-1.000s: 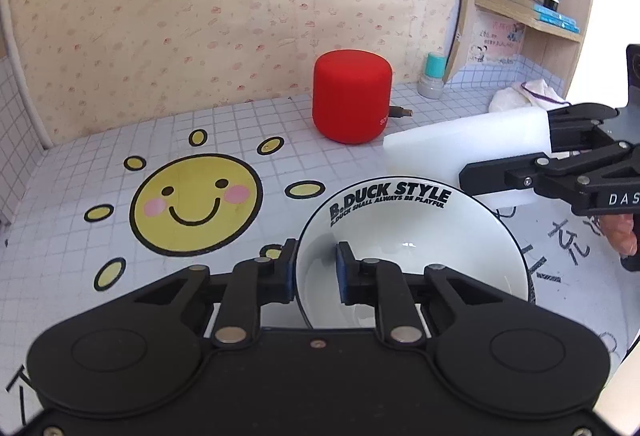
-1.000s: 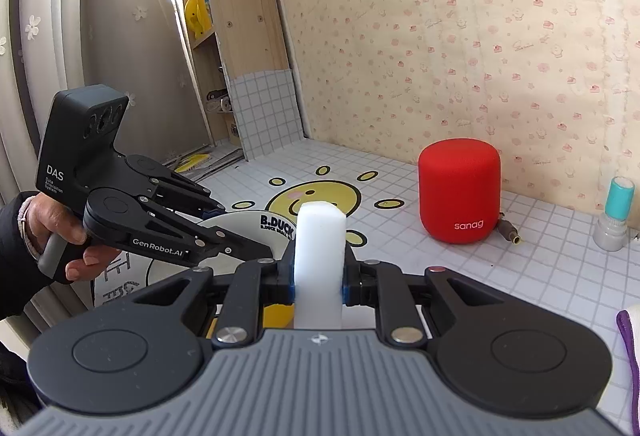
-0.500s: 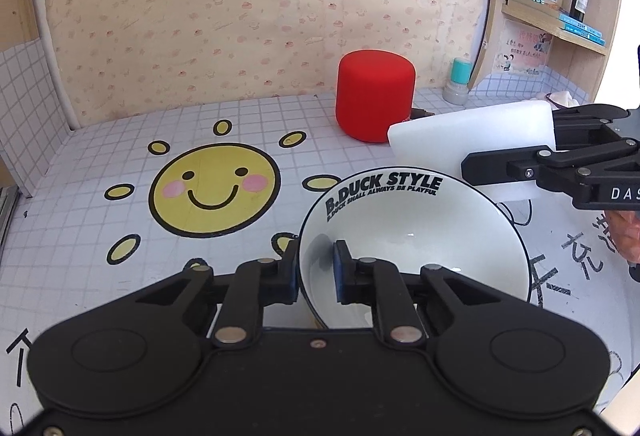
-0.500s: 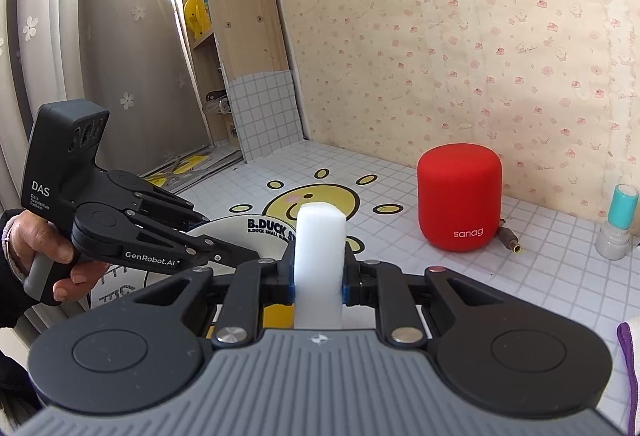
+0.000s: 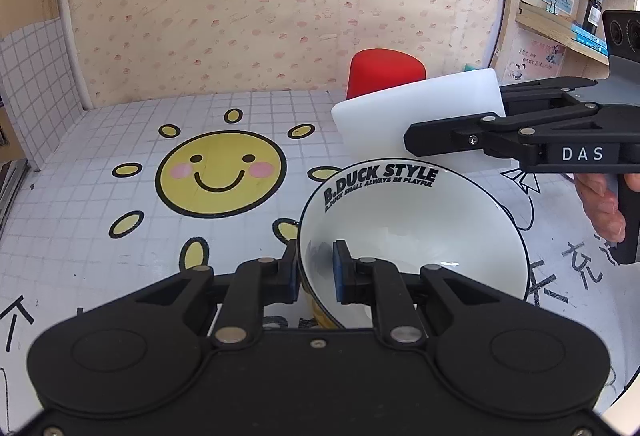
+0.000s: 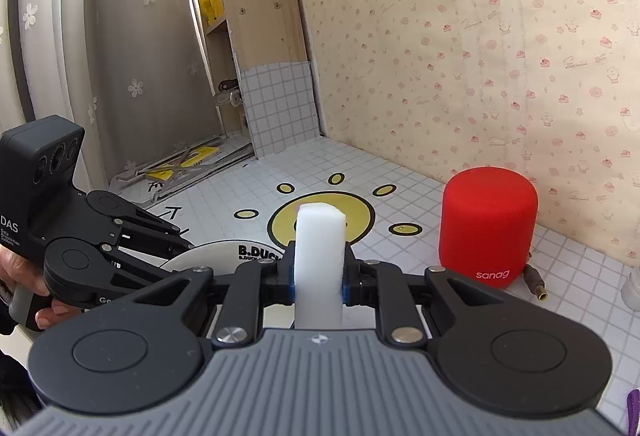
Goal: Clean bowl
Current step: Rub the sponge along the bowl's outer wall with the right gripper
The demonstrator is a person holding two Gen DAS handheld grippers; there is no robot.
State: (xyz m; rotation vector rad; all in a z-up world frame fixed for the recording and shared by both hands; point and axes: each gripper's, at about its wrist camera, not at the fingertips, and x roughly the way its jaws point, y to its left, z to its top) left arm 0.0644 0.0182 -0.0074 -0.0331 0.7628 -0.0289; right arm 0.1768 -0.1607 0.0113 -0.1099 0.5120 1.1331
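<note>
A white bowl (image 5: pixel 412 232) with a black rim and "B.DUCK STYLE" lettering is tilted just above the table. My left gripper (image 5: pixel 317 270) is shut on its near-left rim, one pad inside and one outside. My right gripper (image 5: pixel 448 124) comes in from the right, shut on a white sponge block (image 5: pixel 416 116) that hovers just beyond the bowl's far rim, apart from it. In the right wrist view the sponge (image 6: pixel 320 236) stands upright between the right gripper's (image 6: pixel 319 272) pads. There the bowl (image 6: pixel 216 252) and the left gripper (image 6: pixel 184 248) lie low at left.
A red cylindrical speaker (image 5: pixel 384 72) (image 6: pixel 488 224) stands behind the sponge near the papered wall, its cable plug (image 6: pixel 536 284) beside it. The tiled table (image 5: pixel 100 172) carries a smiling sun drawing (image 5: pixel 220 172). A wooden shelf (image 5: pixel 560 24) with a dark bottle is at the right.
The right gripper has carried the sponge to the left, over the bowl's far rim in the left wrist view. The left gripper has rolled slightly, still clamped on the bowl.
</note>
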